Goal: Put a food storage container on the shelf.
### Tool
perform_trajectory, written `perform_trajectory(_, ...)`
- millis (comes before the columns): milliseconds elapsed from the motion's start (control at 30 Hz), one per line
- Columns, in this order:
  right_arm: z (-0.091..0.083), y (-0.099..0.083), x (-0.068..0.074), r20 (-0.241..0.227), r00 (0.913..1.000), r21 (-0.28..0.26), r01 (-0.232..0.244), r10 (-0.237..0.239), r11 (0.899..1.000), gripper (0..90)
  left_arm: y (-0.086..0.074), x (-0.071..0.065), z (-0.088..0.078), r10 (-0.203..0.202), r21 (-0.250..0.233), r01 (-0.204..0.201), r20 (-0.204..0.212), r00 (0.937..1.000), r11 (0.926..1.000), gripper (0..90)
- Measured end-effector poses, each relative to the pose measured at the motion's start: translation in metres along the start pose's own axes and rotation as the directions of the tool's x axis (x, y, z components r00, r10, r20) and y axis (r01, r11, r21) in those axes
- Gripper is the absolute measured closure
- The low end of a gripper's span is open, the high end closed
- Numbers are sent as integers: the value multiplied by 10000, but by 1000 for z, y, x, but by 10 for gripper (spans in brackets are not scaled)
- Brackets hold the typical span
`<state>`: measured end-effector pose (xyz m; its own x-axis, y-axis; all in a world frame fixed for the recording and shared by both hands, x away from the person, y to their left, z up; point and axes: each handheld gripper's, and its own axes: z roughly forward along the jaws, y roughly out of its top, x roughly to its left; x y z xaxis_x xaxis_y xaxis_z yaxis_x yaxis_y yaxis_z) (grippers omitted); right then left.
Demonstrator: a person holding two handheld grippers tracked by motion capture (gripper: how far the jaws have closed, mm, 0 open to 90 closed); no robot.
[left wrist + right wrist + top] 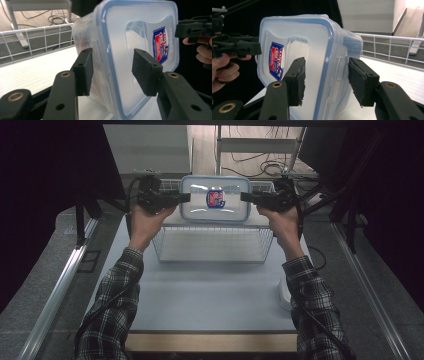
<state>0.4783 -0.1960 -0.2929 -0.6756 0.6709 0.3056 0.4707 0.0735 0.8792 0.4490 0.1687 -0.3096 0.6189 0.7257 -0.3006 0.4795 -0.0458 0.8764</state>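
Surface (210, 295): one pale blue top, carrying the basket at its far half; a strip of wood is showing along its near edge.
Basket (212, 245): one white wire basket, sitting on the surface between the two forearms; its rails are showing behind the box in the left gripper view (37, 37) and the right gripper view (392, 47).
Box (215, 198): one clear plastic box with a blue-edged lid, being held up over the far part of the basket, tilted so the lid is facing the high camera. It is appearing large in the left gripper view (130, 37) and the right gripper view (312, 50).
Label (215, 198): one red and blue sticker, sitting on the middle of the lid.
Sleeves: two checked sleeves, coming in from the bottom of the high view.
Left gripper (182, 197): one, reaching in level from the left side; its jaws are standing about half wide and straddling the box's left edge (112, 72), one pad on the lid side and one on the body side. I cannot tell whether the pads are pressing.
Right gripper (248, 196): one, reaching in level from the right side, jaws likewise half wide astride the right edge (327, 80). Whether the pads are touching the plastic is not clear.
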Motion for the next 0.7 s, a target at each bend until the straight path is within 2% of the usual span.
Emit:
perform_trajectory(100,1,0,-3,65,9999,-54,-106,106,9999,482,-1,3,3,-24,79,24,-11,10000,10000,538)
perform_trajectory(200,3,1,-3,249,9996,-46,-97,98,9999,465,-3,4,6,130,372,-121,-255,9996,9992,540)
perform_trajectory(267,5,1,-3,634,9980,39,44,-47,10000,443,-5,5,9,261,495,-246,-303,9992,9985,538)
perform_trajectory(300,5,1,-3,849,9963,89,133,-140,9999,436,-5,5,10,181,450,-170,-240,9995,9988,537)
perform_trajectory(333,7,0,-3,1239,9918,272,276,-308,9992,434,-6,5,10,172,388,-166,-156,9997,9991,539)
perform_trajectory(367,9,0,-5,1254,9913,339,363,-402,9988,476,-6,5,10,86,143,-86,-5,10000,9999,556)
perform_trajectory(400,10,-1,-5,1260,9912,392,348,-395,9986,458,-4,4,10,-42,95,41,101,9999,9999,564)
perform_trajectory(500,12,-1,-9,1385,9899,338,268,-313,9991,477,-2,0,11,283,351,-280,-105,9995,9990,549)
perform_trajectory(600,12,-1,-9,1425,9894,317,226,-269,9992,486,-3,0,11,322,459,-316,-135,9994,9984,542)
perform_trajectory(700,13,-1,-7,1320,9906,365,324,-369,9988,507,-7,4,10,402,700,-371,-428,9983,9969,540)
